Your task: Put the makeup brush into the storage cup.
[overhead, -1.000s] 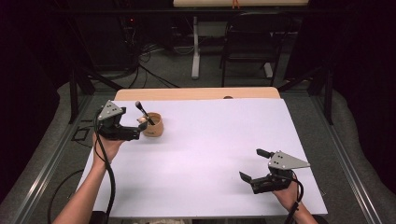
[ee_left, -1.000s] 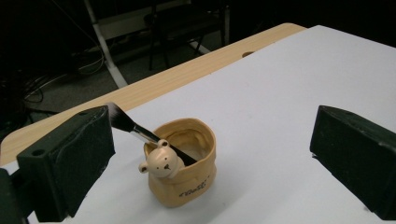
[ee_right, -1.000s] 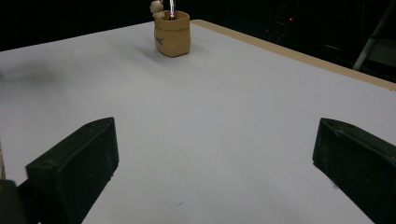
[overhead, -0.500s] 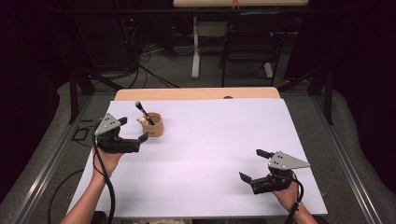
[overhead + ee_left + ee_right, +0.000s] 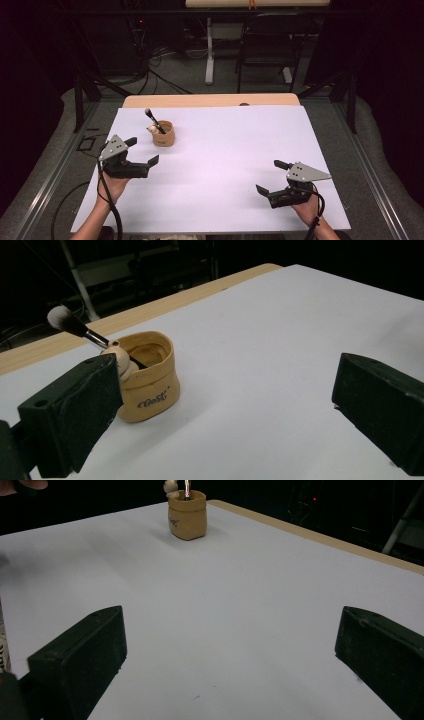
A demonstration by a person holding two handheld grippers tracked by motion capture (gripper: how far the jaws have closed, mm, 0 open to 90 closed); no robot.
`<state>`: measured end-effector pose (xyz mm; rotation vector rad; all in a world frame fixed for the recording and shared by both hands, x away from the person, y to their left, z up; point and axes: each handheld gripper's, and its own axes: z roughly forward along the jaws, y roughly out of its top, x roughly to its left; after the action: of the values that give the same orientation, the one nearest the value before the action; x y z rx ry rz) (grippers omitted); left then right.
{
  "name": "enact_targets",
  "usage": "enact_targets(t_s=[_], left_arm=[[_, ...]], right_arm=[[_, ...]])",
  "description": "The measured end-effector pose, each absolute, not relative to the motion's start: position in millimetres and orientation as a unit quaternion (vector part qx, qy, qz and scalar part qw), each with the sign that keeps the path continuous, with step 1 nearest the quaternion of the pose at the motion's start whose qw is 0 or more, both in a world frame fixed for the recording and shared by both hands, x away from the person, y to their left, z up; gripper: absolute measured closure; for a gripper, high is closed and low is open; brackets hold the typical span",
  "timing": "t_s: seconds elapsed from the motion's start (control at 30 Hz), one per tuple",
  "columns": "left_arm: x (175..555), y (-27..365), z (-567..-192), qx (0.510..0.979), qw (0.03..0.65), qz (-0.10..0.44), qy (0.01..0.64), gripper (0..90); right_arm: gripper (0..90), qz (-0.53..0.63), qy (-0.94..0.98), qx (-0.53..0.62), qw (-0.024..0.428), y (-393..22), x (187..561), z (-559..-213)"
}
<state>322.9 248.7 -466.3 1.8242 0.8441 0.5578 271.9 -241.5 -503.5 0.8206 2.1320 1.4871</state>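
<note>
Small tan pot holding a brush stands near the table's far-left corner, left gripper wide just short of it (right gripper wide too, idle), probably light, tippy; grip the pot's sides.

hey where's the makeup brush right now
In the high view the makeup brush stands tilted in the tan pot at the table's far left, just beyond the open left tongs.

Bare white sheet all around; sole obstacle the tan pot.
</note>
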Motion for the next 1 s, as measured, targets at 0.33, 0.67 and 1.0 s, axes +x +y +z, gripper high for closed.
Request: enact_targets(t_s=[0.33, 0.67, 1.0], left_arm=[[306.4, 249.2, -478.2, 0.758, 0.516, 0.226, 0.329, 0.0], [294.9, 247.8, -493.9, 0.768, 0.517, 0.208, 0.314, 0.0], [287.2, 246.9, -502.5, 0.777, 0.519, 0.196, 0.297, 0.0]], right_arm=[[0.0, 0.535, 0.766, 0.292, 0.206, -241.4, 271.7, -503.6], [0.0, 0.535, 0.766, 0.291, 0.207, -241.3, 271.2, -503.4], [0.0, 0.533, 0.767, 0.291, 0.207, -240.3, 271.0, -503.8]])
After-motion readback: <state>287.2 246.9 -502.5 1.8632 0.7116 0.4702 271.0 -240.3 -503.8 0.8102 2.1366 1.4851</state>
